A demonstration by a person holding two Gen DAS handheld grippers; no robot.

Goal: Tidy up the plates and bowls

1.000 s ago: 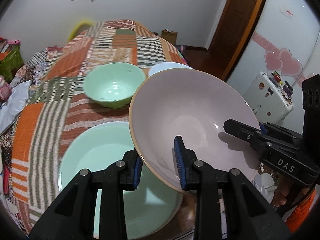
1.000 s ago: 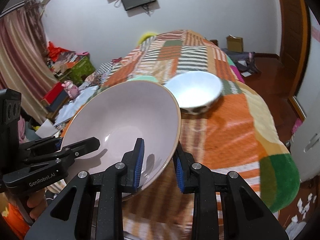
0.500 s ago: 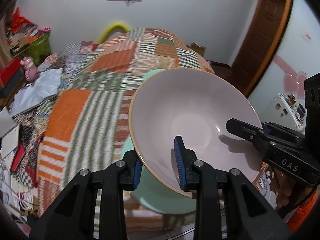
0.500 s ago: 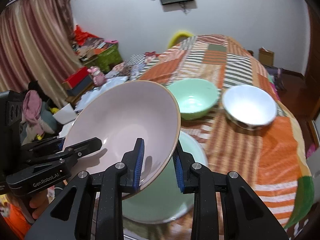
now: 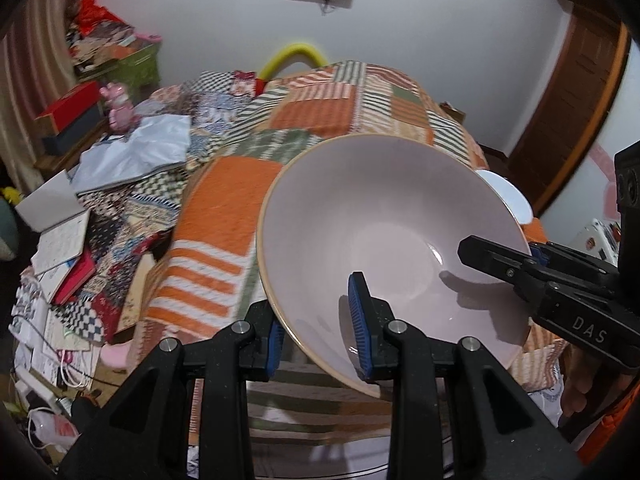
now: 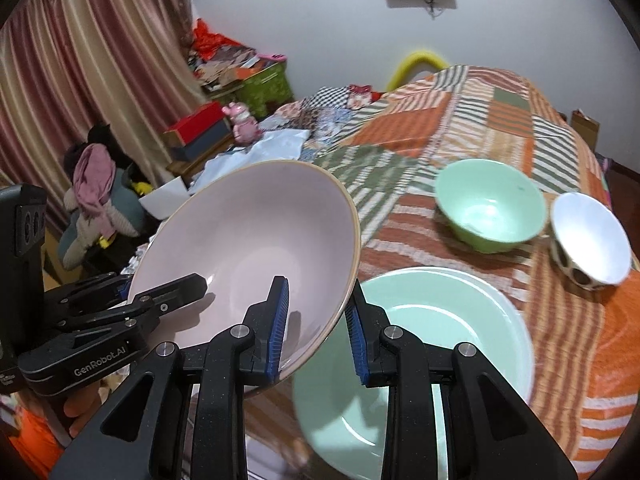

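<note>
Gripping the pink bowl [image 5: 384, 236] by opposite sides of its rim, the left gripper [image 5: 318, 334] and the right gripper [image 6: 316, 330] are both pinching it with fingers nearly shut, one blue pad inside the wall and one outside. The bowl is hanging tilted in the air above the near edge of the bed [image 6: 460, 120], clear of everything lying on the patchwork quilt.

What could go wrong, as I judge it: the grip is only on the thin, smooth rim, so if the two hands are drifting apart or twisting against each other, the bowl could be slipping out of one pair of fingers and swinging down. A drop here could be striking the pale green plate [image 6: 432, 344] just beside and below it, chipping both. Setting it down while tilted could also be letting it rock or slide on the soft quilt.

The right wrist view is showing the green plate, the green bowl [image 6: 490, 204] and the white bowl [image 6: 588, 236] farther back. The left wrist view is hiding the plate and green bowl behind the pink bowl, showing only a sliver of white rim [image 5: 506, 196] and clutter beside the bed.
</note>
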